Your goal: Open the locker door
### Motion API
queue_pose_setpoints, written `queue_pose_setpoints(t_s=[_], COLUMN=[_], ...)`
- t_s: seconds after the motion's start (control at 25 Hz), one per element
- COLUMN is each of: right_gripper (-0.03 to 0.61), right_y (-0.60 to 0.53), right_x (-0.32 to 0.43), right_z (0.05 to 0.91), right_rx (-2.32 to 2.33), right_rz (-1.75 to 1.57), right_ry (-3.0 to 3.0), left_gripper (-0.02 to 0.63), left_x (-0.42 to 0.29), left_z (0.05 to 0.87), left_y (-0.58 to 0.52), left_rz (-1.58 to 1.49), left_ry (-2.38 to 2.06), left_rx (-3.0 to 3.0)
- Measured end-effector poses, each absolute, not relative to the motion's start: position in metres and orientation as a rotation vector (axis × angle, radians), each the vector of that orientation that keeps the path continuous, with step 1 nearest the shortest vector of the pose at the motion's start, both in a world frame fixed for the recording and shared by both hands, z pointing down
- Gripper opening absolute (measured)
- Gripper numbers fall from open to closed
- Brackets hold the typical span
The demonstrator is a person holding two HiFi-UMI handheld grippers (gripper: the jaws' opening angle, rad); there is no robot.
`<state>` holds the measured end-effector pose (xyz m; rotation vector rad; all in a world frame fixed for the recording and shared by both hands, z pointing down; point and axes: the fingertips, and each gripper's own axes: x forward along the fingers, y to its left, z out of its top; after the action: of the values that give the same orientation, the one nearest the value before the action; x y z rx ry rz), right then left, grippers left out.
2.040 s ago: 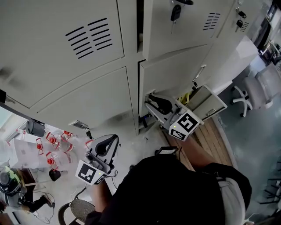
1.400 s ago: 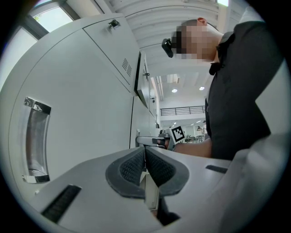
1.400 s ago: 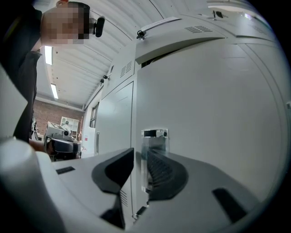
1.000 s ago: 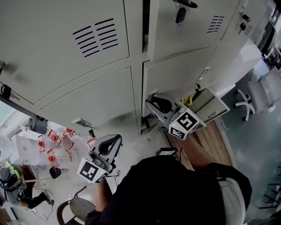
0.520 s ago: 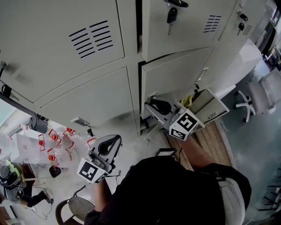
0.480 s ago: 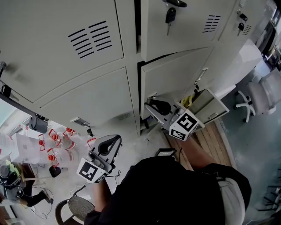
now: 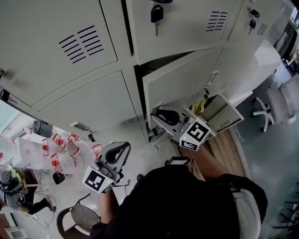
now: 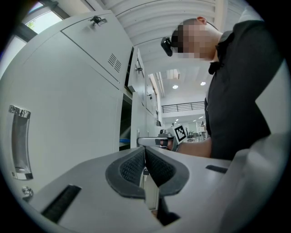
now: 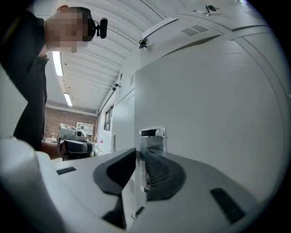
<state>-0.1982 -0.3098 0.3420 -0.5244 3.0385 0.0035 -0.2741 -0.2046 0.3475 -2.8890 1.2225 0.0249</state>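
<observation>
Locker door [image 7: 182, 81], lower tier, middle column, hangs ajar: I see a dark gap along its top and left edge in the head view, while the doors on either side sit flush.

Right tool [image 7: 161, 114] is at the door's free edge, low down. In the right gripper view the right tool [image 9: 141, 168] has the door's edge running up between its jaws, and they pinch the clear handle [image 9: 152, 145] mounted there. The door's grey face [image 9: 204, 100] fills the right of that view.

Left tool [image 7: 120, 148] hangs lower and to the left, well apart from the lockers, over the floor. In the left gripper view the left tool [image 8: 145, 166] has its ribbed pads pressed together with nothing between them. The neighbouring locker's handle [image 8: 20, 141] shows at that view's far left.

Upper locker above the open door has a black key [image 7: 156, 14] hanging in its lock. White chair [image 7: 275, 100] stands off to the right.
</observation>
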Motion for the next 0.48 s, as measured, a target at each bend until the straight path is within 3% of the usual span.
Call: queue_pose_setpoints(t_s=[0.48], right_gripper=[0.072], right_y=[-0.276], right_x=[-0.166], right_z=[0.343], right_rx=[-0.288], right_rz=[-0.027], right_ry=[3.058], left_gripper=[0.017], left_x=[-0.225], left_z=[0.349], left_y=[-0.204], left_rz=[0.065], left_ry=[1.282], left_rx=[-2.864])
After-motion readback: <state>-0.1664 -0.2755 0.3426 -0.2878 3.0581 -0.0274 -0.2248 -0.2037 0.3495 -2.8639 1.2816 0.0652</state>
